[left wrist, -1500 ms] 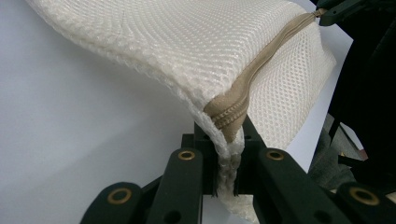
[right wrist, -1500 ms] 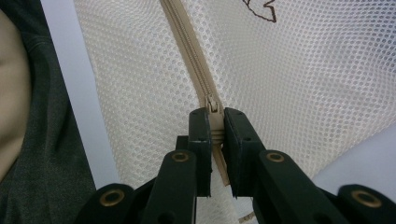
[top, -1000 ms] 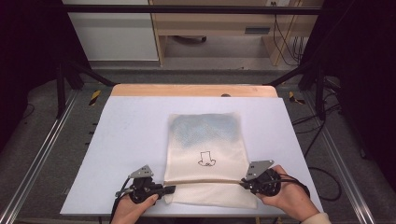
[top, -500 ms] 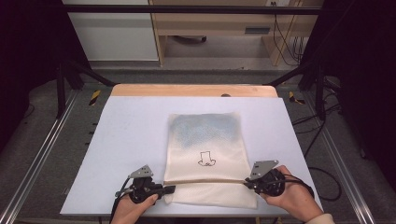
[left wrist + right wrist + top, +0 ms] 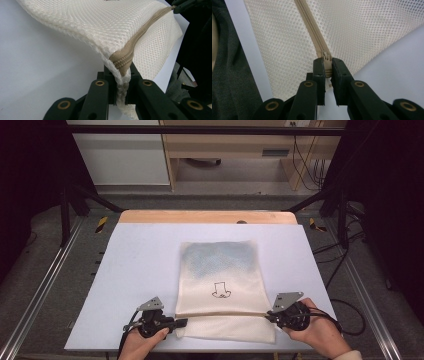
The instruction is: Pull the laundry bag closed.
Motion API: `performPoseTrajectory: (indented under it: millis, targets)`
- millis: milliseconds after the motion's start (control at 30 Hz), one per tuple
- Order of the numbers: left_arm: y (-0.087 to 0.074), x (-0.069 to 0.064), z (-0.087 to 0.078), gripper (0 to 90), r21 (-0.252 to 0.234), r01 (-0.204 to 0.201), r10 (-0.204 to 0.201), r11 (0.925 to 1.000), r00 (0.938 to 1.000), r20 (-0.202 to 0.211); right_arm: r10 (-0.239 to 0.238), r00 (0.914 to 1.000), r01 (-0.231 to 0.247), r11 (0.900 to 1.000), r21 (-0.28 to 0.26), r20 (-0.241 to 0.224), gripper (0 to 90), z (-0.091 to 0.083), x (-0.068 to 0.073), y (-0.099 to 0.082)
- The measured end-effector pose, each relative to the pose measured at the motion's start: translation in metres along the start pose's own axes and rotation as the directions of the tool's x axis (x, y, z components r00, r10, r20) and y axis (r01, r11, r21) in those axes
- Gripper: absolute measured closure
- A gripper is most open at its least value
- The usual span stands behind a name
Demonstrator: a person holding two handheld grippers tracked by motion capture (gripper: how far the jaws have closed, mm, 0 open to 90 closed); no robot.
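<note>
a cream mesh bag (image 5: 220,285) is laid flat on the white desk (image 5: 135,270), near the front edge, with a small black drawing (image 5: 220,290) seen on its upper face. the left gripper (image 5: 176,323) is held at the bag's front left corner, and its jaws are pressed together on the mesh edge right where the tan zipper (image 5: 135,42) ends. the right gripper (image 5: 270,316) is held at the front right side of the bag, its jaws pinching the zipper pull (image 5: 326,56). between the two grippers the zipper is seen running across the bag, whose front edge is lifted slightly off the desk.
</note>
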State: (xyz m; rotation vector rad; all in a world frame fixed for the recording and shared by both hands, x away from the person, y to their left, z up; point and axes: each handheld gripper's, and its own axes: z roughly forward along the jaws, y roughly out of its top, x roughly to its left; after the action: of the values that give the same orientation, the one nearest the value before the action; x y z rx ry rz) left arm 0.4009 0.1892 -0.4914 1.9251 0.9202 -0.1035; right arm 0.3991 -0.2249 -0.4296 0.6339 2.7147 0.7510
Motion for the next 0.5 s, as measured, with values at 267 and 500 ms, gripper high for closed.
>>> performPoseTrajectory:
  millis: [267,500]
  targets:
    - [0.0002,-0.0001,-0.0004,83.0,-0.001,-0.004,0.004,1.0000,1.0000,-0.004,-0.001,1.0000,0.001,1.0000,0.008,0.005,82.1,-0.0005,-0.0010,-0.0029]
    - [0.0003,-0.0008,-0.0001,83.0,0.000,-0.006,0.006,1.0000,1.0000,-0.001,0.004,1.0000,-0.004,1.0000,0.003,0.007,82.1,-0.0024,-0.0020,-0.0067]
